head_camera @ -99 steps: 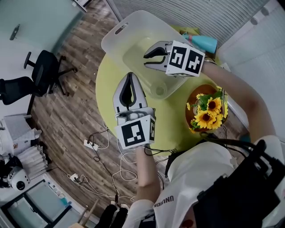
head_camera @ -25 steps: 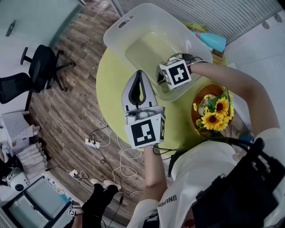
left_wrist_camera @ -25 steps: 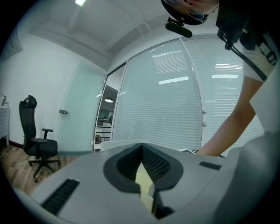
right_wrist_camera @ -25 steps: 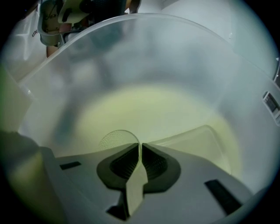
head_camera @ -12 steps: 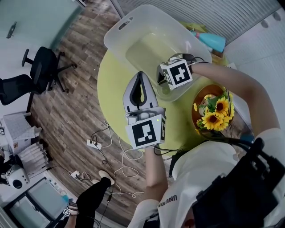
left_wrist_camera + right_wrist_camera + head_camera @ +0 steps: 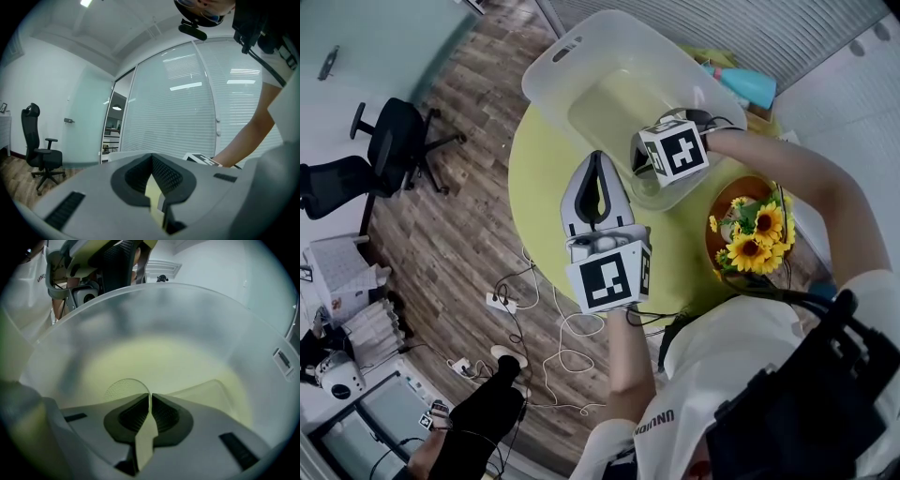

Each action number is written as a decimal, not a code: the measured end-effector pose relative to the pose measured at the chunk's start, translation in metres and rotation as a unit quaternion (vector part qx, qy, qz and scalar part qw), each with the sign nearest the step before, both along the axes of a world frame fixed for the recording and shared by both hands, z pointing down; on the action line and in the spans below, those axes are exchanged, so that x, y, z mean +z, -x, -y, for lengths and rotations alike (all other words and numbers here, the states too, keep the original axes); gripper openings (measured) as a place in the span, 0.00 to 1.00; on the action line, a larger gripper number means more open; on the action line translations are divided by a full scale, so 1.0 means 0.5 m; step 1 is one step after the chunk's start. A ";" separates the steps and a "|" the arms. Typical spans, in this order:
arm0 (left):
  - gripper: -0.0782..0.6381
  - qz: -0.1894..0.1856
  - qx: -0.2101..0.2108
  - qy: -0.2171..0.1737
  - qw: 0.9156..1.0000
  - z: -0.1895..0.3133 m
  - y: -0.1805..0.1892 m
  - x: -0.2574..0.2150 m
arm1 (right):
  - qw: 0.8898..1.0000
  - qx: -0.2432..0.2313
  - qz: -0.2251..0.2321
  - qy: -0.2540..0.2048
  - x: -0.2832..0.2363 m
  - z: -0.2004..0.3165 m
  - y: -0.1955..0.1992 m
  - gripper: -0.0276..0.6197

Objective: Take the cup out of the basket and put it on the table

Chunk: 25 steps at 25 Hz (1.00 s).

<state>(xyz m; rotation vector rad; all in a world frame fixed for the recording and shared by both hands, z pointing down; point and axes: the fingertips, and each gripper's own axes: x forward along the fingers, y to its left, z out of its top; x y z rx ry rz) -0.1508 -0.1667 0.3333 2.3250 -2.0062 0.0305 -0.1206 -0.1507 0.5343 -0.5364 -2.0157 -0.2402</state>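
Observation:
A translucent white basket [image 6: 581, 56] stands on the round yellow-green table [image 6: 530, 173]. My right gripper [image 6: 639, 167] reaches down into the basket's near right corner, its marker cube on top. In the right gripper view the jaws [image 6: 150, 399] are shut on the thin clear wall of the cup [image 6: 123, 389], whose round rim shows just left of them. In the head view the gripper hides most of the cup. My left gripper [image 6: 595, 157] hovers over the table just outside the basket's near wall, shut [image 6: 151, 158] with nothing in it.
A brown pot of sunflowers [image 6: 750, 234] stands at the table's right edge and a teal object [image 6: 750, 86] lies behind the basket. On the wooden floor are an office chair [image 6: 389, 150], cables [image 6: 525, 309] and a person's leg [image 6: 478, 422].
Four seconds ago my right gripper hung open above the basket; it has since dropped into the near corner and shut. Over the last second both grippers barely move. A person walks in at lower left.

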 end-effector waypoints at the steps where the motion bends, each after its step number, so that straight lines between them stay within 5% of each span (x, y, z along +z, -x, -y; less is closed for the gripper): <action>1: 0.13 0.000 0.000 -0.001 1.000 0.000 0.000 -0.001 | 1.000 0.001 0.001 -0.001 -0.003 0.001 0.001 0.10; 25: 0.13 0.002 -0.001 -0.014 1.000 -0.011 -0.002 -0.029 | 0.999 0.022 0.024 -0.023 -0.055 0.022 0.002 0.10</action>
